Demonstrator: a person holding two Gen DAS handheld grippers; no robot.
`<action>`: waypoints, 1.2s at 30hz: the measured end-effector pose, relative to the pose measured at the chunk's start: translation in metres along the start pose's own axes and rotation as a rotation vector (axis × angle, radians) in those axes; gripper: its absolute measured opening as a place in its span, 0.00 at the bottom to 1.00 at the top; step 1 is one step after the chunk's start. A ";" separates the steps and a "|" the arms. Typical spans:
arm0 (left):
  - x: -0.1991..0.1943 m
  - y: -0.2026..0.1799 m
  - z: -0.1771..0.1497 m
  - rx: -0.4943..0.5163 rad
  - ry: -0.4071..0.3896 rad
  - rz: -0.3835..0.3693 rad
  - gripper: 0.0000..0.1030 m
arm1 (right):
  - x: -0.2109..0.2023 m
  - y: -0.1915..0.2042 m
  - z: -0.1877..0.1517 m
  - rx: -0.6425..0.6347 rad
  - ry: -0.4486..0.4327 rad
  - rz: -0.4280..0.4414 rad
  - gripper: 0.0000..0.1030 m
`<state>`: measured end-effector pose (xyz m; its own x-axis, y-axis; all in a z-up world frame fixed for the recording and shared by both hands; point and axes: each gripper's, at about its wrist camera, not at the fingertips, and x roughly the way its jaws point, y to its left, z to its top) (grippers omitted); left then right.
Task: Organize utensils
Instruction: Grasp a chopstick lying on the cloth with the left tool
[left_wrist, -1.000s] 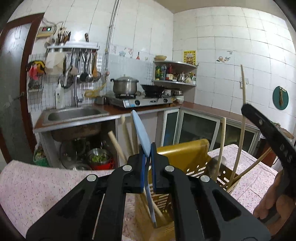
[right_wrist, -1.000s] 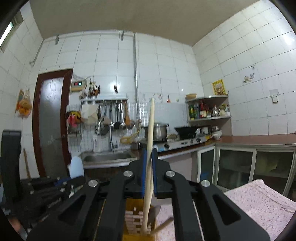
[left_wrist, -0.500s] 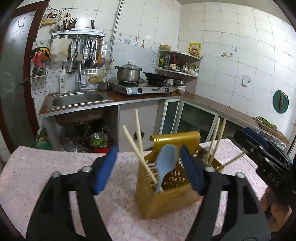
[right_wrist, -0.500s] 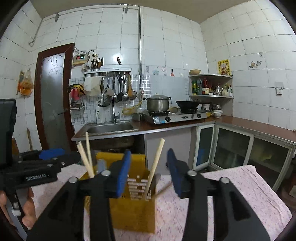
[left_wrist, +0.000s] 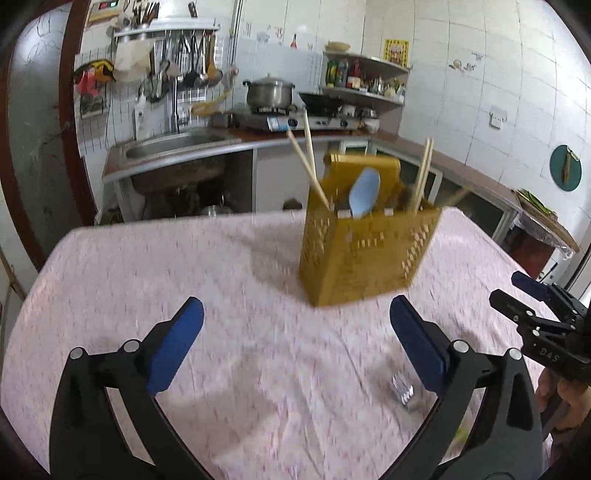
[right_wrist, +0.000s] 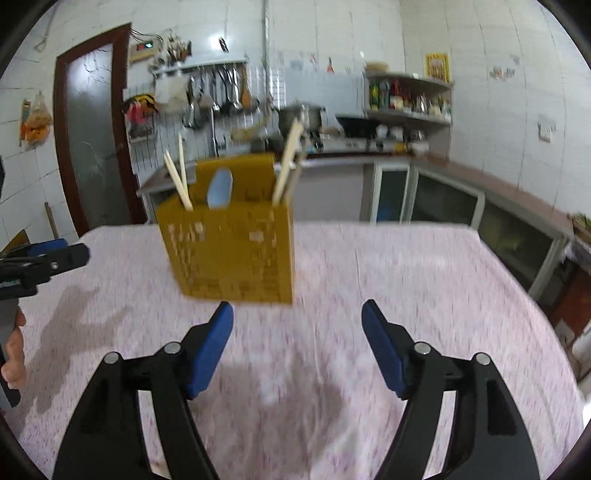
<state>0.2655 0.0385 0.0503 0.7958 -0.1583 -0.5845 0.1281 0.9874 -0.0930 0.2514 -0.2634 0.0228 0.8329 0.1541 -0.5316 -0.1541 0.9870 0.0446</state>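
On table, left wrist view: left gripper (left_wrist: 295, 343) spread wide, empty; yellow holder (left_wrist: 365, 251) ahead, slightly right; 1 blue spoon (left_wrist: 364, 192), 4 chopsticks upright inside; fork (left_wrist: 402, 393) lying just beside right finger | right wrist view: right gripper (right_wrist: 297, 347) spread, empty; holder ahead-left, nearer this arm

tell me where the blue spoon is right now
The blue spoon stands bowl-up inside the yellow utensil holder on the pink tablecloth, between the two pairs of wooden chopsticks; both views show it just ahead.
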 end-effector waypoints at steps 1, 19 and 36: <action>-0.001 0.000 -0.006 -0.002 0.011 -0.002 0.95 | 0.000 -0.001 -0.004 0.007 0.015 -0.003 0.69; -0.016 -0.005 -0.081 0.019 0.120 -0.074 0.95 | 0.002 -0.020 -0.055 0.098 0.123 -0.057 0.69; 0.006 -0.079 -0.120 0.302 0.263 -0.263 0.82 | 0.002 -0.049 -0.047 0.164 0.143 -0.132 0.69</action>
<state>0.1887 -0.0402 -0.0429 0.5419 -0.3587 -0.7601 0.5020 0.8635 -0.0497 0.2355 -0.3134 -0.0206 0.7549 0.0270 -0.6553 0.0489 0.9941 0.0972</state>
